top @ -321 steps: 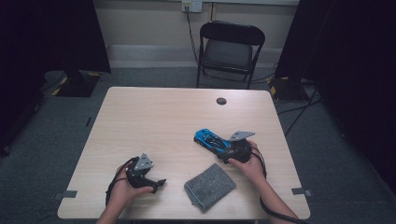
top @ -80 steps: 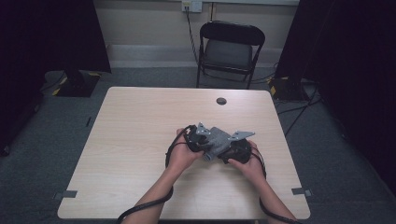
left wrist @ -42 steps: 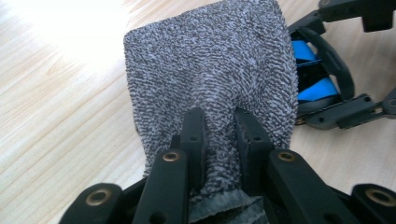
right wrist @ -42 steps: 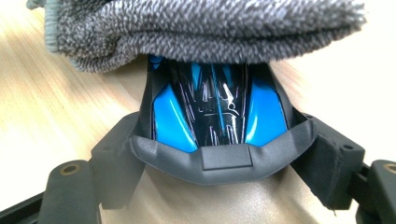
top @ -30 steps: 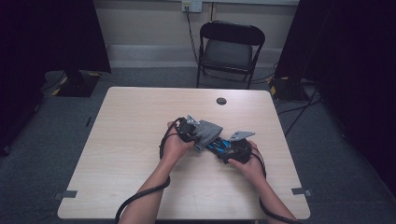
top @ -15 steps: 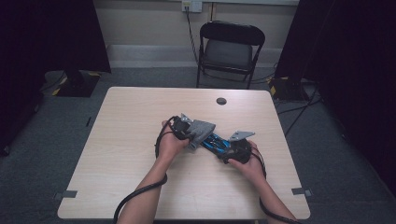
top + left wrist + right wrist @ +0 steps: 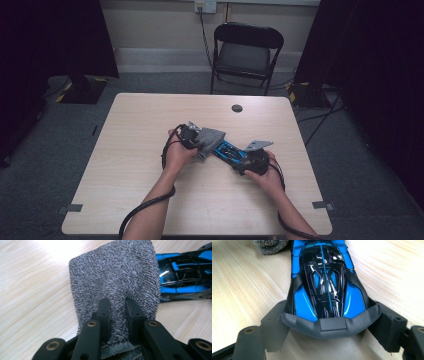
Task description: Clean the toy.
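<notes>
Lying near the centre of the high view's frame, the blue and black toy car point(image 7: 231, 152) sat on the table point(image 7: 130, 165) between the left gripper point(image 7: 199, 141) with its grey cloth point(image 7: 212, 136) and the right gripper point(image 7: 248, 161). Lower centre in the left gripper view, both jaws pinched the nubbly cloth, the car at upper right. Centre frame in the right gripper view, the glossy car's rear sat clamped between spread jaws, the cloth at the top edge.

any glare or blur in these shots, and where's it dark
Left gripper view: table washed out by glare at top, grey cloth sharp. Right gripper view: bright reflections on the blue toy car, jaws slightly soft. High view: table lit, room edges dark.
</notes>
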Motion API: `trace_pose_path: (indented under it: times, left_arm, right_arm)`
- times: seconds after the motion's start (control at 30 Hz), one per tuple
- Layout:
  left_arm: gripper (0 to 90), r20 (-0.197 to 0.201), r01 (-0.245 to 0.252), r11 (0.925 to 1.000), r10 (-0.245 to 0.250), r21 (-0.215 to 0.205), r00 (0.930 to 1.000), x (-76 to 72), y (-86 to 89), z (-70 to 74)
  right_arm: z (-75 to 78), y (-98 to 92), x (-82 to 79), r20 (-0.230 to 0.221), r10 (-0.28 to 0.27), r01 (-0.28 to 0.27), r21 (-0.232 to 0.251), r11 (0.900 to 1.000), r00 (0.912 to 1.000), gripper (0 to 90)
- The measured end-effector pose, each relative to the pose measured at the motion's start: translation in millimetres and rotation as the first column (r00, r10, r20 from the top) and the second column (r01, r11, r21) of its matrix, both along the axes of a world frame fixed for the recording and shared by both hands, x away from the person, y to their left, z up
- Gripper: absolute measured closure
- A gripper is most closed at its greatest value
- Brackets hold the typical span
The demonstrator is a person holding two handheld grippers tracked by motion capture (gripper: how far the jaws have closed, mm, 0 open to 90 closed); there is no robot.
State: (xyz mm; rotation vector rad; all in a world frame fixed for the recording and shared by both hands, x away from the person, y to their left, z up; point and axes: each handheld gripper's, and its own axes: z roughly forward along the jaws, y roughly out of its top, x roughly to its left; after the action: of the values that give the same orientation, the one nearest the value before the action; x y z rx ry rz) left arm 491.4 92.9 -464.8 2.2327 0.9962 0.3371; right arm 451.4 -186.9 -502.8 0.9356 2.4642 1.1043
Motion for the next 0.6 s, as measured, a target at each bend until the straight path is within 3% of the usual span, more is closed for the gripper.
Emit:
trace_pose_path:
  times: [0.6]
  left_arm:
    - [76.1,0.008,-0.06,0.998,0.061,-0.018,0.9981,-2.5,31.1,2.5]
  right_arm:
    - [0.0,0.0,0.0,0.0,0.0,0.0,0.0,1.0,1.0,23.2]
